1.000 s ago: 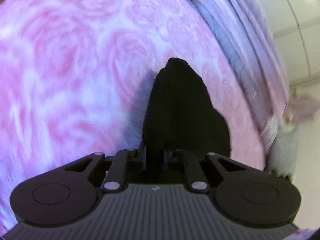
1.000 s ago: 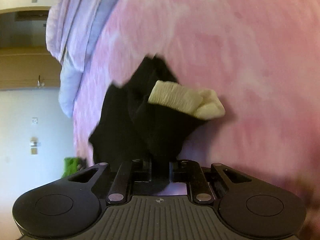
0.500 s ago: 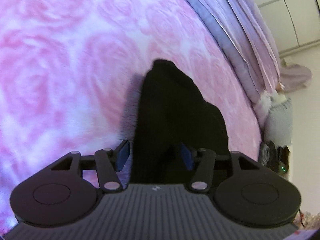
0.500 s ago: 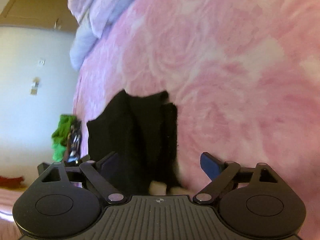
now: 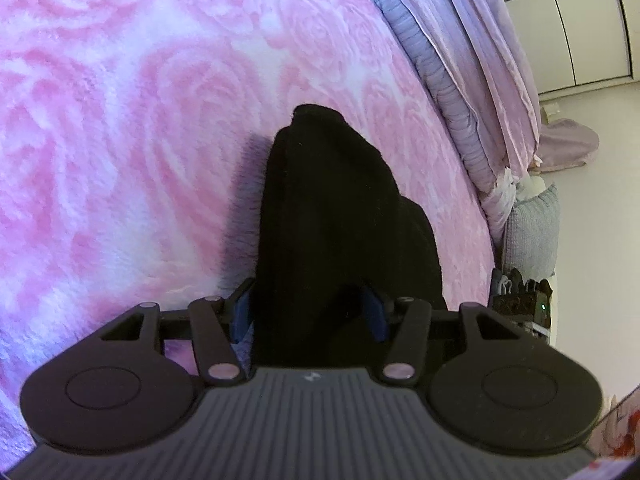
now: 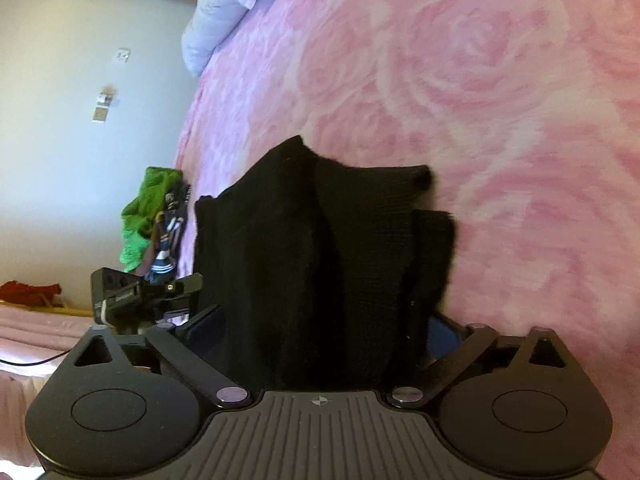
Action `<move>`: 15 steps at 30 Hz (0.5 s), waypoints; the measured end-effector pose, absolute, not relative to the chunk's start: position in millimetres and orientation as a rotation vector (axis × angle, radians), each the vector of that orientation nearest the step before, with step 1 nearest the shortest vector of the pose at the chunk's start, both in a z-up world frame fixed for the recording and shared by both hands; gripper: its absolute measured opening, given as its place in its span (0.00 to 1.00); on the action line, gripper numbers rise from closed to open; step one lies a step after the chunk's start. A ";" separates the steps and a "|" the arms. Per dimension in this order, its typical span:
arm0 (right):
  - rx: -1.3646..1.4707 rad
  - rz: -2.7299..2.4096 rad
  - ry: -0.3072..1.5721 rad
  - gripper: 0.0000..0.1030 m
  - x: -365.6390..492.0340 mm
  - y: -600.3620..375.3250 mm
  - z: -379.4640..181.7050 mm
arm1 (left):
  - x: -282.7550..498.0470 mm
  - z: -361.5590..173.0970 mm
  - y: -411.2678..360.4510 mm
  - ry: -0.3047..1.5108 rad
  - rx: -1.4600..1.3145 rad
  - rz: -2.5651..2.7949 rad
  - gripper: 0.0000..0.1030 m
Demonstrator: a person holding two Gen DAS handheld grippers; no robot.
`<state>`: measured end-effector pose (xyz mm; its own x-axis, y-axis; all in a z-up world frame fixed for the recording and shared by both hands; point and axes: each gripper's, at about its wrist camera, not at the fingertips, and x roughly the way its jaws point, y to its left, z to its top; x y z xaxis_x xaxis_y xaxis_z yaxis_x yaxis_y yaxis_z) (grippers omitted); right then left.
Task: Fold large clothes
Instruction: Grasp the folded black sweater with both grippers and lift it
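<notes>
Holds the left gripper (image 5: pixel 308 312) low over a pink rose-patterned blanket (image 5: pixel 120 120), with its blue pads (image 5: pixel 241 312) set apart. Has the black garment (image 5: pixel 332 208) lying between those two fingers, filling most of the gap. Runs straight ahead of the fingertips as a long folded strip, narrowing to a rounded end well beyond them. Rests flat on the blanket, with a soft shadow just off the left finger's side. Touches or nearly touches the left pad along the cloth's edge; cannot tell whether the right pad meets it, as the cloth bulges in front of that pad. Shows no pinch in the fabric.

Shows, far beyond the right finger, a lilac quilt (image 5: pixel 472 60) bunched along the blanket's edge, then a grey cushion (image 5: pixel 532 232) and, nearer that finger's side, a small black device with a green light (image 5: pixel 520 300).

Holds the right gripper (image 6: pixel 326 330) with fingers spread as wide as they go. Has the same black garment (image 6: pixel 320 240) between them, wider at this end, in several overlapping folds that reach ahead of the fingertips. Leaves a clear gap beside each pad, so nothing clamped. Lies on the same pink blanket (image 6: pixel 500 100), which stretches ahead and off past the right finger. Shows a green cloth (image 6: pixel 148 208) beyond the left finger, past the blanket's edge, and a pale bundle of bedding (image 6: pixel 216 20) far ahead on that same side.
</notes>
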<state>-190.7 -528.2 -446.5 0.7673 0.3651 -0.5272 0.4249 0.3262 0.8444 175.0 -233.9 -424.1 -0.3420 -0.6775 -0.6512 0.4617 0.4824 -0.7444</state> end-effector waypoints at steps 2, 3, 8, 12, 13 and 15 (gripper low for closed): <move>1.284 -0.028 0.755 0.62 -183.5 -527.8 -450.3 | 173.0 -426.3 -236.8 1.523 -0.190 -1.195 0.48; 1.278 -0.021 0.765 0.59 -179.7 -527.7 -453.9 | 171.5 -428.1 -238.3 1.524 -0.190 -1.201 0.48; 1.296 -0.028 0.754 0.25 -181.1 -527.1 -456.3 | 163.9 -428.0 -252.8 1.481 -0.138 -1.232 0.23; 1.270 -0.084 0.729 0.15 -186.1 -516.5 -444.4 | 148.9 -407.0 -257.4 1.387 -0.029 -1.239 0.16; 1.271 -0.102 0.715 0.15 -188.6 -514.0 -439.6 | 145.6 -402.5 -256.7 1.374 -0.020 -1.234 0.15; 1.272 -0.125 0.693 0.14 -194.8 -509.0 -430.1 | 138.4 -392.3 -253.9 1.348 -0.012 -1.228 0.14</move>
